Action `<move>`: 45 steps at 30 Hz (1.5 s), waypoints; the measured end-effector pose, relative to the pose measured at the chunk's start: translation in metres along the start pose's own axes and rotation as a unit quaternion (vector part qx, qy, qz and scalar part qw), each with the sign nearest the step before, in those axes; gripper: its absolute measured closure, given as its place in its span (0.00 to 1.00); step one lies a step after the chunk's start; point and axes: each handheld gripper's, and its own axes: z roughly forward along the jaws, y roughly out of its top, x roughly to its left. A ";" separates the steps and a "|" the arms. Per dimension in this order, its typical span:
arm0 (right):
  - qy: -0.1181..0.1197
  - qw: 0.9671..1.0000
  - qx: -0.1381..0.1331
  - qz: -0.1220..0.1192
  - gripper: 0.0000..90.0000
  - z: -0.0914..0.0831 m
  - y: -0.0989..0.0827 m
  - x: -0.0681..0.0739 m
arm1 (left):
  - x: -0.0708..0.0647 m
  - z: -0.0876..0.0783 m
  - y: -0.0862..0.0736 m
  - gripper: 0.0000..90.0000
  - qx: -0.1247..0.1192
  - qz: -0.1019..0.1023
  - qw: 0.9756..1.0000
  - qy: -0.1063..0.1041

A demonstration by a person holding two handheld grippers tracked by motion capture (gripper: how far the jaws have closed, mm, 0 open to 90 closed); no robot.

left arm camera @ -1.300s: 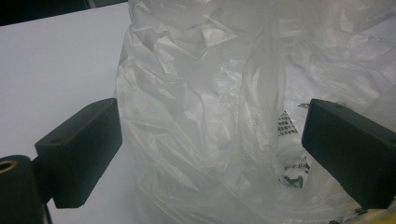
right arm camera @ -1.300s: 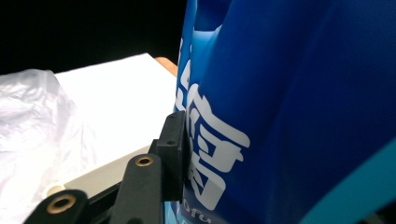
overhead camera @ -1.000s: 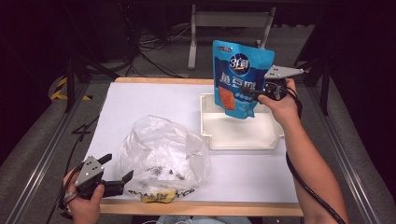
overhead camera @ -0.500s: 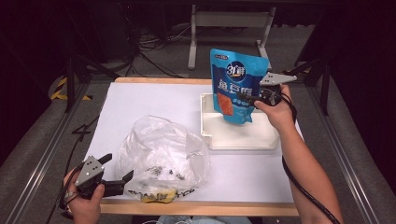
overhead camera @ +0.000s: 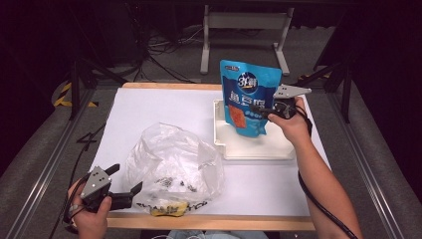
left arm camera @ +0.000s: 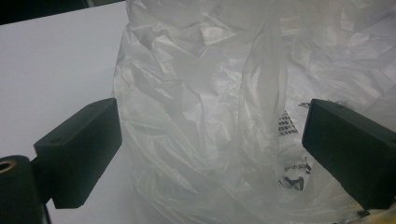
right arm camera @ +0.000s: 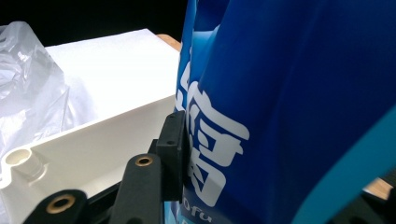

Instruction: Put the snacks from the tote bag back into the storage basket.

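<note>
Now, high view: we hold the blue pouch (overhead camera: pixel 247 97) upright in the right gripper (overhead camera: pixel 262 112), its lower edge hanging over the white tray (overhead camera: pixel 259 149) at the far right of the table (overhead camera: pixel 149 109).
High view, near edge: our left gripper (overhead camera: pixel 130 194) rests with jaws apart just beside the clear plastic bag (overhead camera: pixel 171 167), gripping nothing.
Left gripper view: the bag's crinkled film (left arm camera: pixel 205 116) lies between our wide jaws, and we see no pad pressing it.
Right gripper view: our jaws pinch the pouch (right arm camera: pixel 289 107) at its side, the tray wall (right arm camera: pixel 93 144) just below.
Advice: we should lower straight, keep the pouch over the tray's middle, and let go only once its bottom rests inside, lest it topple over the wall.
</note>
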 end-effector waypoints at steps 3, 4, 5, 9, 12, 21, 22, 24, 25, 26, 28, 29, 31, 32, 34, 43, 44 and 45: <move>0.001 1.000 0.002 -0.003 0.67 0.002 -0.003 0.001 | 0.000 0.000 0.000 0.06 0.000 0.000 1.000 0.000; 0.001 1.000 -0.002 -0.002 0.67 0.003 -0.005 0.001 | 0.000 0.000 0.000 0.06 0.000 0.000 1.000 0.001; 0.001 1.000 -0.002 -0.002 0.67 0.003 -0.005 0.001 | 0.000 0.000 0.000 0.06 0.000 0.000 1.000 0.001; 0.008 1.000 0.003 -0.007 0.65 0.002 -0.008 0.000 | 0.000 0.000 0.000 0.06 0.000 -0.001 1.000 0.000; 0.013 1.000 0.011 -0.009 0.64 0.002 -0.013 -0.002 | 0.000 0.000 0.000 0.06 0.000 -0.001 1.000 0.000; 0.013 1.000 0.012 -0.005 0.60 0.001 -0.012 -0.003 | 0.000 0.001 0.000 0.06 0.001 -0.001 1.000 -0.002; 0.013 1.000 0.013 -0.002 0.58 0.001 -0.011 -0.003 | 0.000 0.001 0.000 0.06 0.001 -0.001 1.000 -0.002; 0.011 1.000 0.007 0.009 0.48 -0.001 -0.008 -0.003 | 0.000 0.001 0.000 0.06 0.001 -0.001 1.000 -0.003; 0.011 1.000 0.007 0.009 0.48 -0.001 -0.008 -0.003 | 0.000 0.001 0.000 0.06 0.001 -0.001 1.000 -0.003; 0.010 1.000 0.007 0.013 0.44 -0.001 -0.008 -0.003 | 0.000 0.001 0.000 0.06 0.001 -0.002 1.000 -0.003; 0.009 1.000 0.005 0.021 0.34 -0.002 -0.005 -0.002 | 0.000 0.001 0.000 0.06 0.000 -0.001 1.000 -0.002; 0.009 1.000 0.005 0.021 0.31 -0.003 -0.004 -0.001 | 0.000 0.001 0.000 0.06 0.001 -0.001 1.000 -0.002; 0.012 1.000 0.007 0.025 0.26 -0.005 -0.002 -0.001 | 0.000 0.001 0.000 0.06 0.001 -0.002 1.000 -0.003; 0.013 1.000 0.009 0.024 0.25 -0.006 -0.001 0.000 | 0.000 0.001 0.000 0.06 0.001 -0.002 1.000 -0.004; 0.008 1.000 0.009 0.024 0.20 -0.009 0.000 0.001 | 0.000 0.002 0.001 0.06 0.001 -0.001 1.000 -0.004; -0.008 0.999 -0.001 0.034 0.14 -0.035 0.007 0.004 | 0.000 0.005 0.002 0.06 0.001 -0.001 1.000 -0.007; -0.010 0.999 -0.002 0.034 0.14 -0.039 0.008 0.004 | 0.000 0.005 0.002 0.06 0.001 -0.001 1.000 -0.007; -0.013 0.999 -0.002 0.034 0.13 -0.047 0.009 0.005 | 0.000 0.005 0.002 0.06 0.001 -0.001 1.000 -0.008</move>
